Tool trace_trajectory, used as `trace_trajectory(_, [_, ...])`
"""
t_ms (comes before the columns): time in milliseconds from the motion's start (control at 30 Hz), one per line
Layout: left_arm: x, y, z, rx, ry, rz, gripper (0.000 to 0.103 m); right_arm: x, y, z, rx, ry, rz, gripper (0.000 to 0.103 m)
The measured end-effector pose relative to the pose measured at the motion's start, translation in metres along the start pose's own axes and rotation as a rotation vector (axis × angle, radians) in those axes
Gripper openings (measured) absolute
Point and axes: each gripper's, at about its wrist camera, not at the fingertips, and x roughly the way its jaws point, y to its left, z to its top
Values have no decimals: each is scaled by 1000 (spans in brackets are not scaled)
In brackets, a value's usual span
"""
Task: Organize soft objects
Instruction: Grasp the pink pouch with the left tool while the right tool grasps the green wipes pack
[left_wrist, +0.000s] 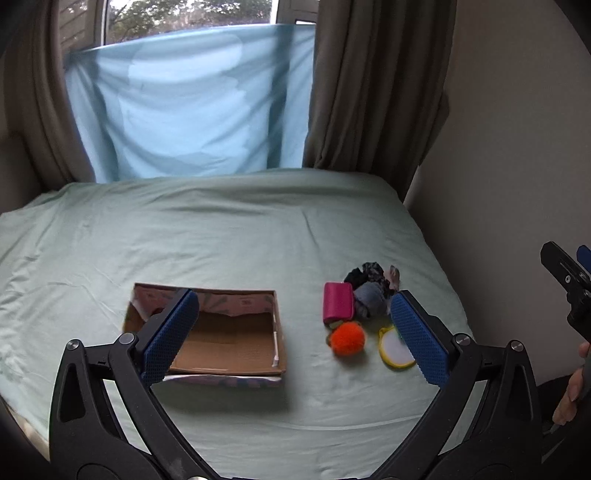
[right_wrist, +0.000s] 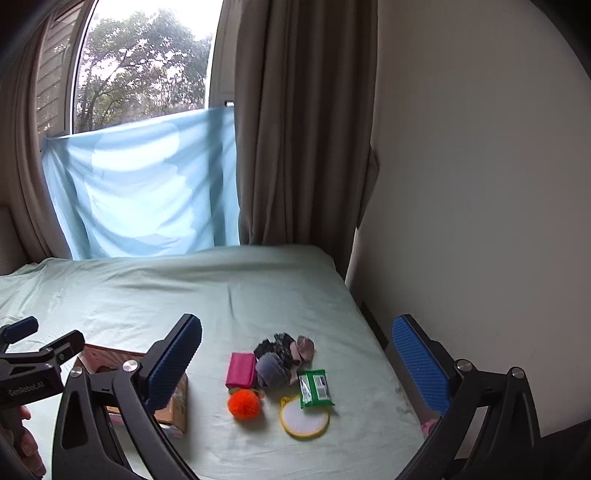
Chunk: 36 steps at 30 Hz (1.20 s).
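A shallow open cardboard box (left_wrist: 229, 339) lies on the green bed sheet; it also shows in the right wrist view (right_wrist: 177, 406). To its right lies a cluster: an orange pom-pom (left_wrist: 347, 338) (right_wrist: 244, 404), a pink sponge (left_wrist: 338, 302) (right_wrist: 241, 369), a grey fuzzy item (left_wrist: 369, 299) (right_wrist: 271, 369), dark scrunchies (left_wrist: 369, 273) (right_wrist: 277, 345), a yellow-rimmed round pad (left_wrist: 395, 349) (right_wrist: 304, 419) and a green packet (right_wrist: 314, 387). My left gripper (left_wrist: 295, 332) is open and empty above the bed. My right gripper (right_wrist: 299, 369) is open and empty, held above the cluster.
The bed (left_wrist: 258, 229) meets a beige wall (right_wrist: 480, 184) on the right. Brown curtains (right_wrist: 295, 129) and a light blue cloth (left_wrist: 192, 107) hang at the far edge below a window. The other gripper shows at each view's side edge.
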Motion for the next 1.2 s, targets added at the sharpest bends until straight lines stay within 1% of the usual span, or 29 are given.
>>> trace_trajectory(133, [53, -29, -16, 6, 57, 11, 103, 47, -26, -26, 1, 59, 3, 103])
trace_trajectory(267, [111, -55, -32, 10, 134, 12, 103, 95, -49, -49, 4, 121, 12, 103])
trace_trajectory(367, [155, -74, -44, 24, 183, 30, 103, 133, -64, -65, 11, 159, 17, 103])
trace_trajectory(567, [237, -98, -65, 56, 270, 67, 103, 212, -86, -100, 19, 247, 53, 103])
trace_trajectory(700, [289, -108, -79, 84, 334, 81, 103, 263, -94, -126, 21, 323, 88, 103])
trace_trajectory(833, [339, -117, -94, 130, 406, 101, 102, 311, -95, -158, 39, 418, 121, 103])
trace_trajectory(1000, [386, -121, -107, 170, 470, 121, 101, 345, -92, -183, 30, 483, 141, 102])
trace_trajectory(1033, [395, -121, -110, 178, 483, 126, 100, 353, -90, -189, 24, 499, 150, 99])
trace_trajectory(1133, [415, -120, -117, 187, 519, 136, 96, 370, -85, -199, 18, 533, 169, 98])
trace_trajectory(1200, [426, -119, -120, 193, 530, 141, 96, 377, -82, -204, 12, 547, 176, 98])
